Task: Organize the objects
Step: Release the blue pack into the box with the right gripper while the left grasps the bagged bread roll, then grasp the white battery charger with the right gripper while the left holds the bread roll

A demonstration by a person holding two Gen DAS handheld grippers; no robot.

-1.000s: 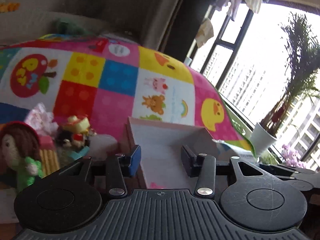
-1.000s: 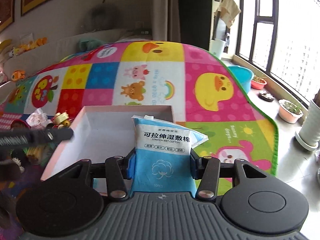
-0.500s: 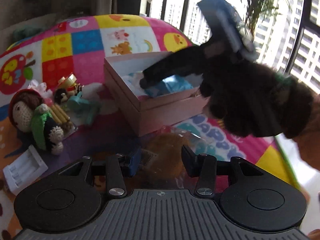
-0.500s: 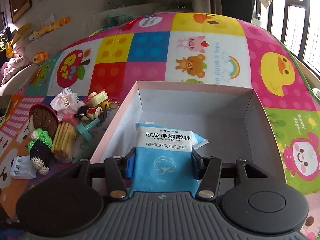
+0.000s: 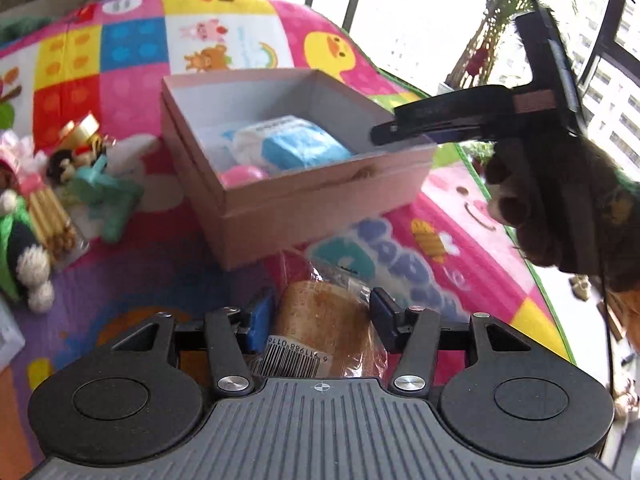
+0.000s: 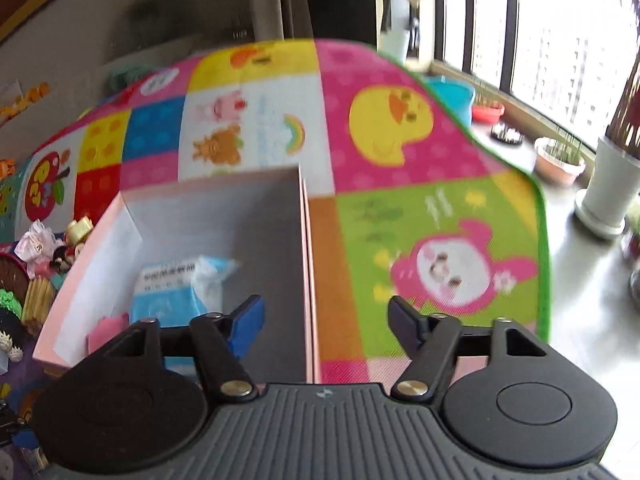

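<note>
Patchwork cartoon play mat (image 5: pixel 132 92) underlies everything. Nearest, the left gripper (image 5: pixel 322 316), jaws just widening, straddles a crinkly clear-wrapped bread bun (image 5: pixel 320 320). Beyond, the right gripper (image 6: pixel 324 316), widened and empty, hovers over the pink cardboard box (image 6: pixel 308 280) containing a soft blue wet-cotton pack (image 6: pixel 172 296).

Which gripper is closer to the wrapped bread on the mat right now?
Left. The left gripper straddles the wrapped bread, jaws just opening. The right gripper is empty over the box edge.
</note>
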